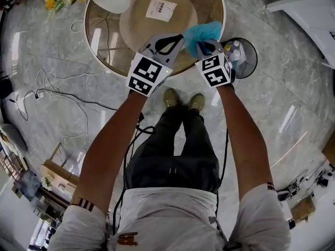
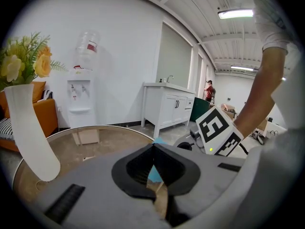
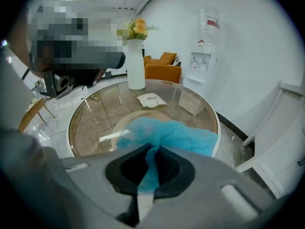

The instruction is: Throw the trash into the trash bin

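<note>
R tool (image 3: 153,150) clamped tight on crumpled blue trash (image 1: 205,32), at near-right edge of round surface (image 1: 102,35). Trash bin (image 1: 245,56) sits on floor just right of it, so R arm's nearer; carry prob. goes right & down. L tool (image 2: 153,149) closed, empty, just left of trash.

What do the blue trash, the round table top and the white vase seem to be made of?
Blue trash: probably thin cloth or tissue, matte; it crumples softly.
Table top: clear glass, glossy; the floor shows through.
Vase: likely ceramic or plastic; smooth, opaque, matte white.
</note>
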`<state>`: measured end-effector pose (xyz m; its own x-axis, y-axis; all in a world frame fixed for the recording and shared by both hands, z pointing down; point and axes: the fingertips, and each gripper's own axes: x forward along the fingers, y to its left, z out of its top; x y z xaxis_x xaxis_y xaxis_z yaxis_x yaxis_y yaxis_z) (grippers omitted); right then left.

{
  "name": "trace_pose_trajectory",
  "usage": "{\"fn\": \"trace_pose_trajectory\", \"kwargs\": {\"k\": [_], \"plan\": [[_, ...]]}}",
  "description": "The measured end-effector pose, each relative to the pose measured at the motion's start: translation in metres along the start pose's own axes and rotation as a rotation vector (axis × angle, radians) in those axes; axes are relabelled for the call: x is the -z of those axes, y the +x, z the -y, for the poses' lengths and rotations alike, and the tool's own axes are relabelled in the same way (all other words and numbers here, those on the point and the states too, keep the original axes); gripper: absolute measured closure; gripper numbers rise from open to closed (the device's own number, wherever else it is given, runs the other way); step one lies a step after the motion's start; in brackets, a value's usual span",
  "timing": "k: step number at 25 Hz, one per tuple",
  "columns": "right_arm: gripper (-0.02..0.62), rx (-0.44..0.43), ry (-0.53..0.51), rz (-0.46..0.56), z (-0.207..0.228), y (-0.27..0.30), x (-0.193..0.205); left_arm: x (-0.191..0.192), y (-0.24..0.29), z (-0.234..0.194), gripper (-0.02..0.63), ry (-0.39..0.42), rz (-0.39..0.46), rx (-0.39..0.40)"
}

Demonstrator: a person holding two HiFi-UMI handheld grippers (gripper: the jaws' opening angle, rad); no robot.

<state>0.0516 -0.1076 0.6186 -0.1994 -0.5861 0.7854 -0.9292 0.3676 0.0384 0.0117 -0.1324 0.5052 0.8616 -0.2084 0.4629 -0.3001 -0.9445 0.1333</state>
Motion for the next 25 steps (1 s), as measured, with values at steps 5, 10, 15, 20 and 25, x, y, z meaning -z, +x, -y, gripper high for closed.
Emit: {"fn": "trace_pose_trajectory", "kwargs": {"k": [5,10,15,20,25], "plan": [[0.586,0.05,0.017,0.085,0.016,-0.031,-0.008,-0.007,0.015,0.017,0.607,-0.004,-0.008,0.033],[0.586,0.124,0.043,0.157,0.042,-0.07,-0.001,-0.022,0.04,0.044,0.607,0.02,0.009,0.07],[0.586,0.194,0.091,0.165,0.068,-0.108,0.025,-0.041,0.065,0.076,0.607,0.028,0.03,0.118],[0.587,0.229,0.164,0.149,0.095,-0.13,0.067,-0.05,0.089,0.106,0.607,0.039,0.036,0.152],[0.586,0.236,0.217,0.091,0.117,-0.136,0.121,-0.047,0.112,0.132,0.607,0.052,0.026,0.184]]}}
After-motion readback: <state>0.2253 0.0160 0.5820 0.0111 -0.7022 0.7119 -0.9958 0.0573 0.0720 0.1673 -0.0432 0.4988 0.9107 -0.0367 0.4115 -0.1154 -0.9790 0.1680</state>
